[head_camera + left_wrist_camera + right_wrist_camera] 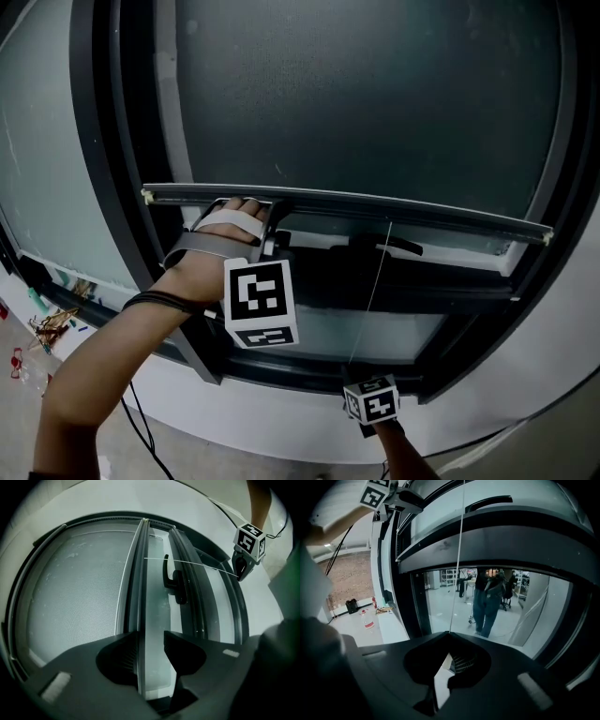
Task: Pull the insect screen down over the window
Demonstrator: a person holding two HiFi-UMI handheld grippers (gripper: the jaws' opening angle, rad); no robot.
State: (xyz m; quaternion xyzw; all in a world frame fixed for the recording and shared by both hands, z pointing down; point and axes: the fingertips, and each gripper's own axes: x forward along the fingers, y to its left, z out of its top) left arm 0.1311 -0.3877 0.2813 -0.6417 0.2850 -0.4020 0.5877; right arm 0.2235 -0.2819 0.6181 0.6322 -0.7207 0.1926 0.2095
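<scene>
The insect screen's bottom bar [375,208] runs across the window with dark mesh [375,94] above it. My left gripper [267,230] is at the bar's left part. In the left gripper view the bar [140,588] passes between the open jaws of my left gripper [151,656], lying against the left pad [125,657] and apart from the right one. A thin pull cord [375,291] hangs from the bar to my right gripper [361,386] near the sill. The jaws of my right gripper [449,660] are shut on the cord [459,559], which is taut.
A black window handle [384,246] sits on the sash behind the cord. The white sill [281,427] is below. A bottle [367,619] and small items stand on a ledge at left. A person's reflection [487,602] shows in the glass. A black cable [141,422] hangs under my left arm.
</scene>
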